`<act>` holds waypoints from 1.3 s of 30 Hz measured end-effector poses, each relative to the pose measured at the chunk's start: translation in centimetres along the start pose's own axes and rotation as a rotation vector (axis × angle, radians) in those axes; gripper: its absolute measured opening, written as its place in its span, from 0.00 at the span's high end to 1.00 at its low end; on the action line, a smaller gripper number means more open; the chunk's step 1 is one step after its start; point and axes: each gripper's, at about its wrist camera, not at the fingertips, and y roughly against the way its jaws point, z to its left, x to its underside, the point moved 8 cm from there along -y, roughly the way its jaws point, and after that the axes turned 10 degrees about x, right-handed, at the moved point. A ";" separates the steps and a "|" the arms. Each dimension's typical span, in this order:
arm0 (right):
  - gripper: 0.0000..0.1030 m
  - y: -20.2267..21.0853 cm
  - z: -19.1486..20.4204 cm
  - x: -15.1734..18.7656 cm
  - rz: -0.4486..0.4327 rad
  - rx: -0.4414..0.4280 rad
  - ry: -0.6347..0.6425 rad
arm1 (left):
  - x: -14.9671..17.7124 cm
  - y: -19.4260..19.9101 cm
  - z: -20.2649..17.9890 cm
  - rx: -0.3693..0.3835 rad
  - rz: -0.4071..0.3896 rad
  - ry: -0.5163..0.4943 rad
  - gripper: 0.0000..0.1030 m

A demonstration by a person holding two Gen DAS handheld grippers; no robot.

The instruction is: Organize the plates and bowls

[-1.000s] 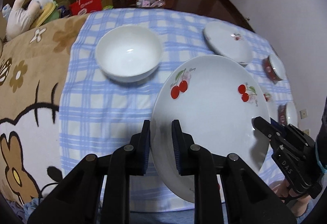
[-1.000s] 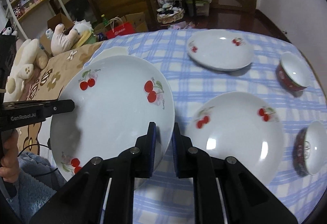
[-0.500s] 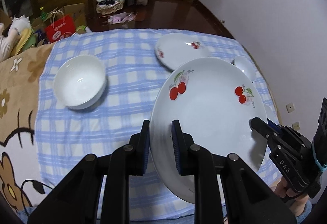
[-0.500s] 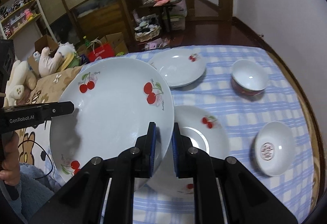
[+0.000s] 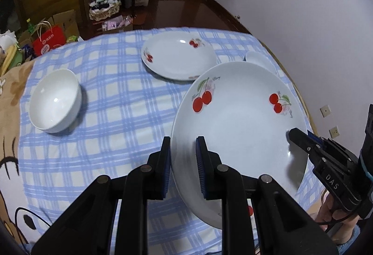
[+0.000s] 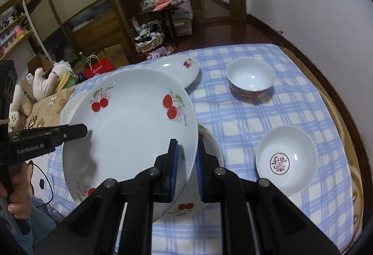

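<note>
A large white plate with red cherries hangs tilted above the blue checked tablecloth, held from both sides. My left gripper is shut on its left rim; its finger shows in the right wrist view. My right gripper is shut on the right rim and appears in the left wrist view. Under the held plate lies a second cherry plate, mostly hidden. A third cherry plate lies farther back.
A plain white bowl stands at the left. To the right are a red-sided bowl and a shallow white dish with a red seal mark. The wooden table edge and a wall are at the right, a cartoon blanket at the left.
Both grippers have carried the cherry plate to the right across the table, still shut on it. It now hangs over the second cherry plate; the white bowl has dropped back to the left.
</note>
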 end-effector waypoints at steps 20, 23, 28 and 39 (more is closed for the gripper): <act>0.85 -6.0 -1.3 4.3 0.076 0.029 -0.018 | 3.7 -7.7 1.5 -0.090 0.152 -0.022 0.81; 0.85 -6.2 -1.5 4.6 0.081 0.029 -0.024 | 4.0 -8.2 1.6 -0.076 0.158 -0.015 0.81; 0.85 -6.8 -1.7 5.0 0.079 0.042 -0.006 | 4.1 -8.8 1.5 -0.087 0.149 -0.035 0.81; 0.85 -8.2 -1.3 5.3 0.061 0.049 0.041 | 3.9 -9.3 2.2 -0.086 0.147 -0.005 0.81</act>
